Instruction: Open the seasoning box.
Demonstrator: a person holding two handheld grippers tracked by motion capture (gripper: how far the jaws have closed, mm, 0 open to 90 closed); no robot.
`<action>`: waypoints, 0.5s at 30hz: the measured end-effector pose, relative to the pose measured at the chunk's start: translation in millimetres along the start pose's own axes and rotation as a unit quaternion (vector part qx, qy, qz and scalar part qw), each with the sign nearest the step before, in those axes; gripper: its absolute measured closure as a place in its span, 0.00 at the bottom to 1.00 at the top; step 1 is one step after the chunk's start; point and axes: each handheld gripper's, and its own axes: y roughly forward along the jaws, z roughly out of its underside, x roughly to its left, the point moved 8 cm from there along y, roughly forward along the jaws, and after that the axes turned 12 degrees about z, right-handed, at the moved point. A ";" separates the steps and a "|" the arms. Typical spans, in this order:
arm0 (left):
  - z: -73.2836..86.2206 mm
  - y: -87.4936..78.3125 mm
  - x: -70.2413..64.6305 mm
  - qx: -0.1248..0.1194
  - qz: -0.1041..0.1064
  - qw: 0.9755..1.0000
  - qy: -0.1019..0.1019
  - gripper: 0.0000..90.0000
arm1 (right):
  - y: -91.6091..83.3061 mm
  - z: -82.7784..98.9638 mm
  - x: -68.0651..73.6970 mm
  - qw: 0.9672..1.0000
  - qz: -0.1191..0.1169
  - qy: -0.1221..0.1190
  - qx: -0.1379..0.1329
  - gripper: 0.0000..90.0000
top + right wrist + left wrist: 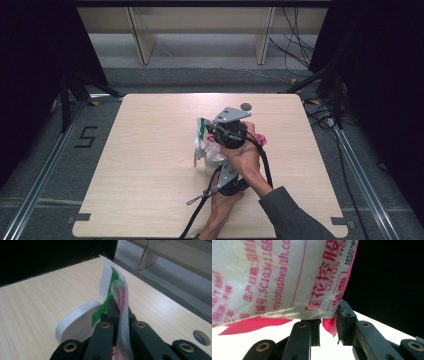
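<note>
A white plastic packet [201,150] with pink and green print stands held up at the table's middle. In the left gripper view the packet [274,277] shows pink lettering, and its lower corner sits between the jaws of my left gripper [328,327], which is shut on it. My left gripper [216,165] comes at the packet from the near side. My right gripper [209,134] is above it, shut on the packet's upper edge. In the right gripper view the thin film [117,290] is pinched flat between the jaws of my right gripper [118,308], and a white flap [75,322] curls away to the left.
The light wooden table [150,190] has a round hole [245,106] near its far edge, also in the right gripper view as the hole [200,336]. Cables trail from both grippers toward the near edge. Wooden shelf legs [142,42] stand on the floor beyond the table.
</note>
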 end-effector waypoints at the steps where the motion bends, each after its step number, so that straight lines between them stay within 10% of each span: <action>1: -0.1 0.0 0.1 0.000 0.000 1.000 0.000 0.83 | 0.1 0.1 0.4 1.000 0.000 0.004 -0.001 1.00; 15: -0.6 0.9 -0.7 -0.002 0.002 1.000 0.002 0.83 | -1.0 -0.1 0.2 1.000 -0.005 -0.011 0.001 1.00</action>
